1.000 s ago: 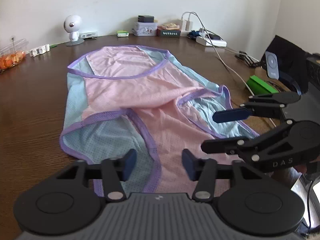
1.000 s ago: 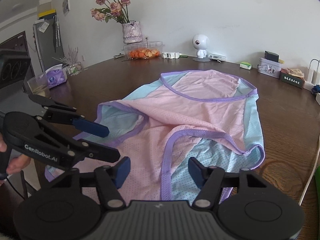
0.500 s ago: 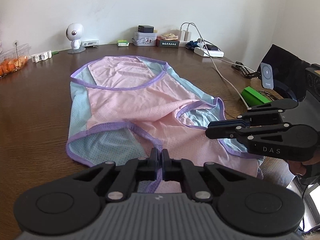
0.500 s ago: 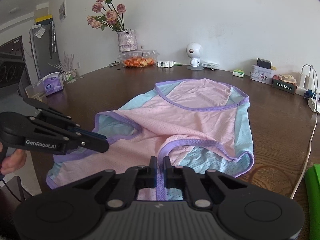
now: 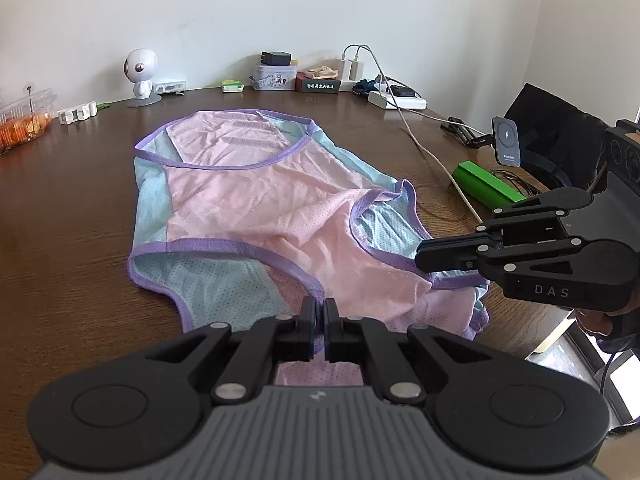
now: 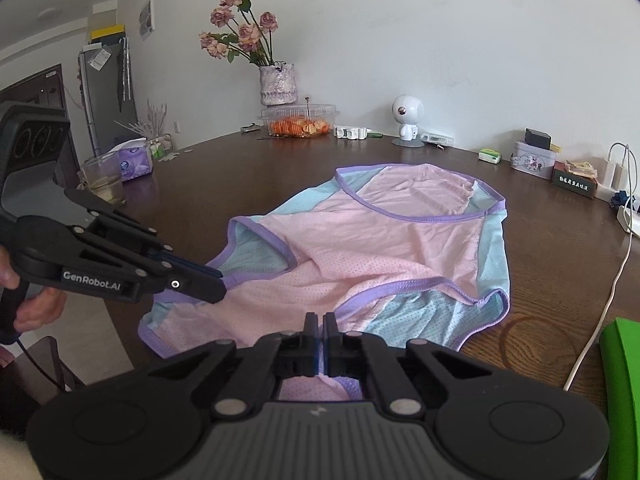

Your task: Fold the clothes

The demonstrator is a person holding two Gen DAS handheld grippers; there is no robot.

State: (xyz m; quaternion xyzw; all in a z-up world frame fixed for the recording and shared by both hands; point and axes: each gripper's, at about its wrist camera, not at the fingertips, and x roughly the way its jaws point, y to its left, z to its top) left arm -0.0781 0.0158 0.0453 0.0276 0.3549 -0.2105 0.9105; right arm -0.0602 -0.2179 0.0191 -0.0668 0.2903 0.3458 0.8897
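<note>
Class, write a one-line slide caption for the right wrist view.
Both grippers, right and left, pinch the near edge of a pink garment on a wooden table.

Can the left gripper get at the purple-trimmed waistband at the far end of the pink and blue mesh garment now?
Probably not: the left gripper is shut on the pink and blue mesh garment's near edge, so it must release first. Bare cloth lies up to the purple-trimmed waistband.

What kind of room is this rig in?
Likely a home dining or living room: a wooden table with a vase of roses, a tub of food and a fridge behind it.
</note>
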